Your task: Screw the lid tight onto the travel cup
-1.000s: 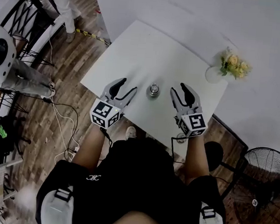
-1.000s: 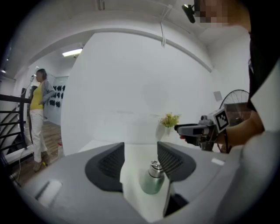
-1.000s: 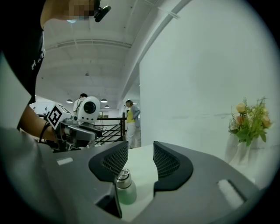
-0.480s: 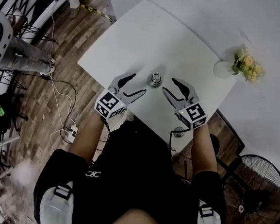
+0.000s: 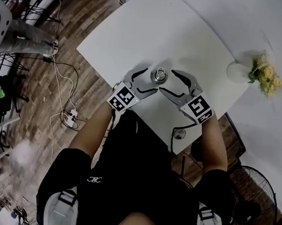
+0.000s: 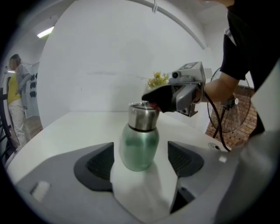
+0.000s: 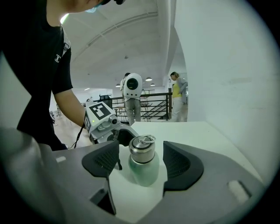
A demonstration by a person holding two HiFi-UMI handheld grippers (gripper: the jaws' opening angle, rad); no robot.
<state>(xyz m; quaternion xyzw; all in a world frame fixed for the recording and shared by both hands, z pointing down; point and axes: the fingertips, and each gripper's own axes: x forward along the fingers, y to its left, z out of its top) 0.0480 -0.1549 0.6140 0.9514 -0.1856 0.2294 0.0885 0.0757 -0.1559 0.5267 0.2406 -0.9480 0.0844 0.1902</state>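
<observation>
Our left tool and right tool have just been opening and gape, pads untouching, around the upright travel cup, lid on, by the near edge of the counter, so we reckon an off-centre close could topple it or spin cup and lid together.

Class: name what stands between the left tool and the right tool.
The travel cup, lid on top, stands there alone; the head view shows it.

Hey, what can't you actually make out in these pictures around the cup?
- Lid thread: covered by the lid in every view, so tightness can't be judged.
- Cup body: head view, hidden under its own lid.
- Small round thing at the table edge: head view, too small to identify.
</observation>
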